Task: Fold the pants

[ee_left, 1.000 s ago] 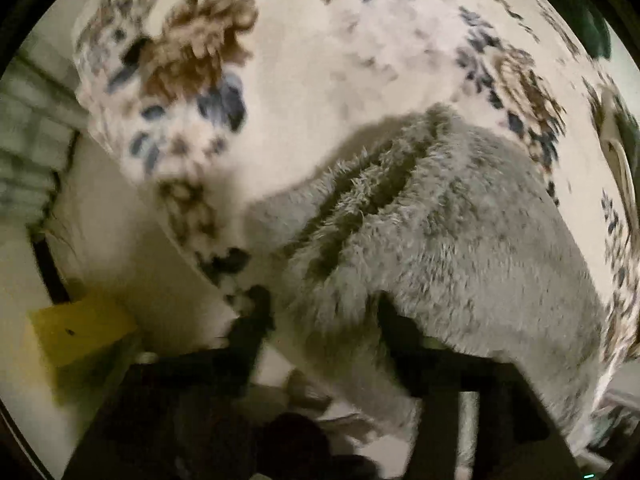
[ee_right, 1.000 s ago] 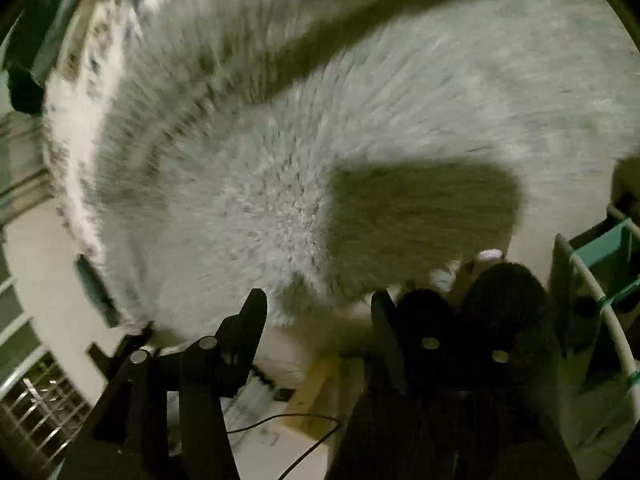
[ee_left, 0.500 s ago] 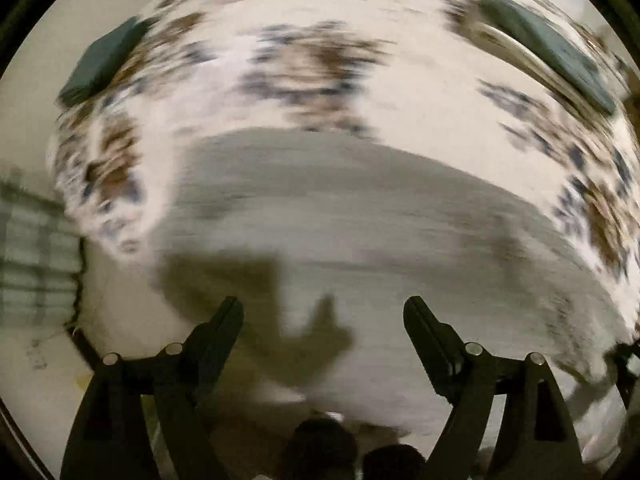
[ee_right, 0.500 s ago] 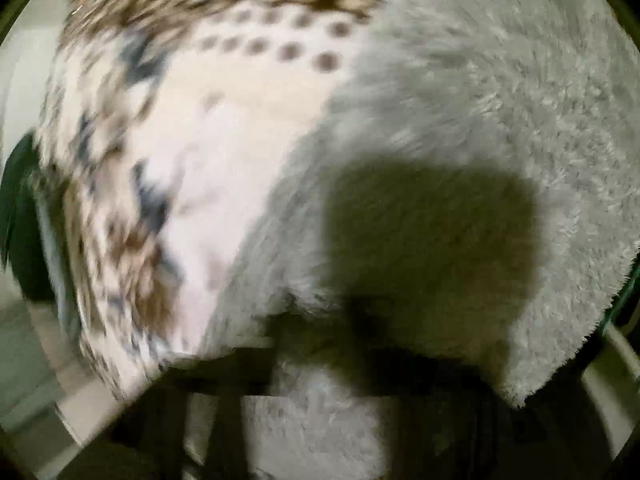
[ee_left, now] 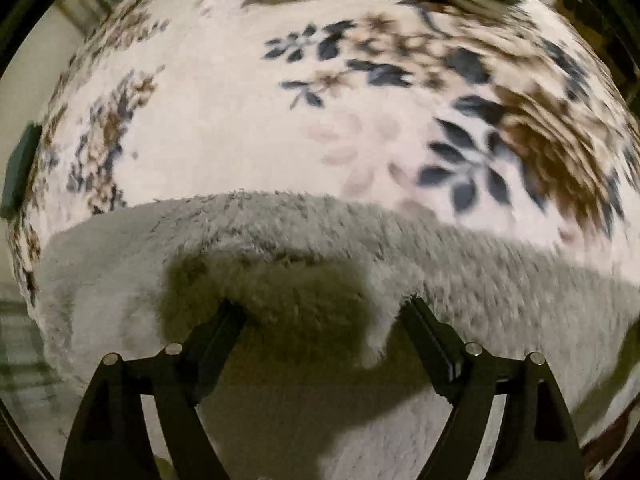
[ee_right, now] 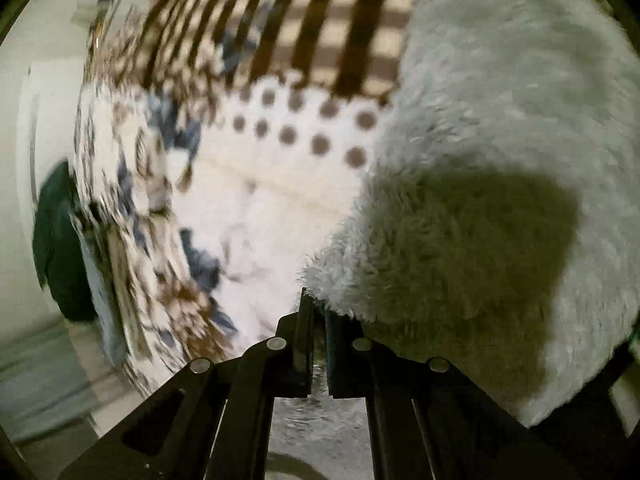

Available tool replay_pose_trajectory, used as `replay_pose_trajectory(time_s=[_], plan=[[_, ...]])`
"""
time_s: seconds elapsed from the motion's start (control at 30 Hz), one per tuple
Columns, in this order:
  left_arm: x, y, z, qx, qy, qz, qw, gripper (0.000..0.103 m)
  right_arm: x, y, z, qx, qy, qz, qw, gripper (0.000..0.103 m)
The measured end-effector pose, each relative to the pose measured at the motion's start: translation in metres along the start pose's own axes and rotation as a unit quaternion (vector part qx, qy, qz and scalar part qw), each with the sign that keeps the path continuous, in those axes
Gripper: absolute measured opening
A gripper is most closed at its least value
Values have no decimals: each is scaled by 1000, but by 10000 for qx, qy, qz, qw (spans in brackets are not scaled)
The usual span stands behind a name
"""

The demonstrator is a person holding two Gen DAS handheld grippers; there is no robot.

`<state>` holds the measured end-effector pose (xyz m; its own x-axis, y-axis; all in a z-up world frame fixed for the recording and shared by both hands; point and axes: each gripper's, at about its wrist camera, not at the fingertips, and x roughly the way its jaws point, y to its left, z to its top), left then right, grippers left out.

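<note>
Your left gripper [ee_left: 322, 312] is spread wide, a fold of the grey fleece pants [ee_left: 280, 248] sagging between its fingers. Your right gripper [ee_right: 316, 308] is pinched on the pants' edge [ee_right: 460, 200]. Beyond both lies the floral blanket [ee_left: 240, 120].

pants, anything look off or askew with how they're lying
Nothing looks damaged. The grey fuzzy pants lie on the floral blanket, and one edge curls up unevenly between the open jaws of the left gripper. The right gripper, jaws closed, pinches a corner of the pants. Motion blur hides finer detail.
</note>
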<state>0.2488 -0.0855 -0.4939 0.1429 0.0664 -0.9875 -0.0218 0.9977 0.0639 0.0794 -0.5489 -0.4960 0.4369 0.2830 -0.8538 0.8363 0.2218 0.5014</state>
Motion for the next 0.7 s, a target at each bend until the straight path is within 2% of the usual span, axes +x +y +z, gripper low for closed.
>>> replay_pose_trajectory(time_s=[0.03,0.07,0.1,0.13,0.23,0.33,0.4,0.47,0.57,0.7], plan=[[5,1,3,-58,48,-26,10000,83,6,1,-1,-62,80,-7,9999,20],[11,3,7,-127,108,-46,9998,85,7,1,2,-147,275,77,9995,43],[14,6,10,-164,138,-40,9998,90,5,-1,2,-201,405,224,9987,54],[14,8,11,-188,166,-76,9997,90,-2,-4,1,-254,491,434,9975,62],[2,14,8,-155,178,-154,9996,89,-46,-19,-5,-592,338,661,9955,73],[-20,21,-6,-145,173,-273,9994,89,-101,-57,-10,-752,-160,448,9960,75],[-32,17,-19,-106,219,-339,9991,89,-134,-95,-9,-573,-519,73,9970,75],[-40,9,-34,-24,277,-417,9987,89,-154,-129,-6,-383,-750,-79,9964,75],[-41,-13,-50,221,398,-487,9978,89,-165,-176,2,-40,-957,-222,9952,75],[-32,-52,-61,689,477,-425,9956,89,-153,-214,13,385,-1201,-125,9919,74]])
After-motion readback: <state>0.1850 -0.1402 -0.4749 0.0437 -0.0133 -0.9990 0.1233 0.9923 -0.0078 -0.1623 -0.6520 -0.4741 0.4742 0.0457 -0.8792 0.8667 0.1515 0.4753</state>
